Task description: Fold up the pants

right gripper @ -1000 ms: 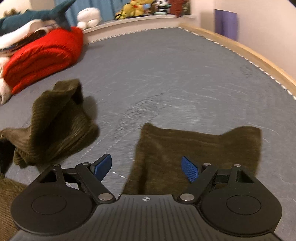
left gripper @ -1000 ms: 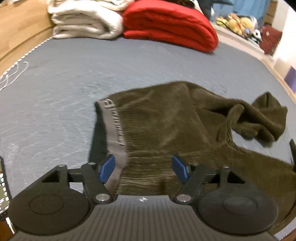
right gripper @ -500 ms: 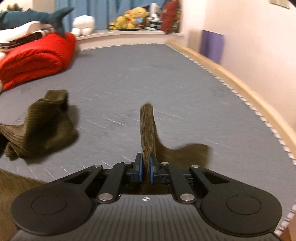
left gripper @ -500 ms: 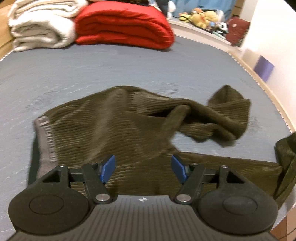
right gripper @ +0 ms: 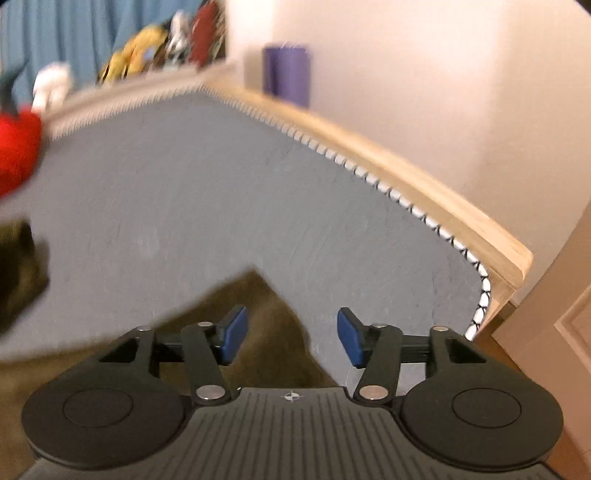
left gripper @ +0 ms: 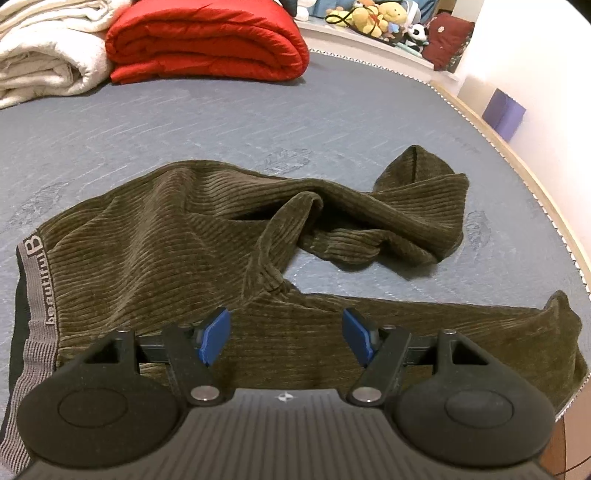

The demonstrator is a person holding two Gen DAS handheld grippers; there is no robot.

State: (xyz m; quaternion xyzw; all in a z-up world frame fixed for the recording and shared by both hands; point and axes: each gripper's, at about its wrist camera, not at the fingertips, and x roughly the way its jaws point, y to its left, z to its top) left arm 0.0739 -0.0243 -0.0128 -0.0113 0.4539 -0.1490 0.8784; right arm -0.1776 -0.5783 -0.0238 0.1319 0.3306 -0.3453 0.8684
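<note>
Olive corduroy pants (left gripper: 166, 243) lie crumpled on a grey mattress (left gripper: 258, 122), grey lettered waistband (left gripper: 38, 291) at the left. The far leg (left gripper: 399, 218) is bunched and twisted; the near leg (left gripper: 443, 328) runs right toward the mattress edge. My left gripper (left gripper: 286, 338) is open and empty above the near leg by the crotch. My right gripper (right gripper: 291, 338) is open and empty over the near leg's hem end (right gripper: 266, 321), which lies near the mattress corner. The right wrist view is motion-blurred.
A folded red quilt (left gripper: 207, 40) and a white blanket (left gripper: 44, 51) lie at the far end of the mattress, with plush toys (left gripper: 373, 18) on a ledge behind. A wooden bed rim (right gripper: 406, 177) and wall run along the right; a purple object (right gripper: 286, 74) stands there.
My right gripper was shut on the near leg's hem and lifting it; it has opened, and the hem lies on the mattress. My left gripper moved right from the waistband toward the crotch.
</note>
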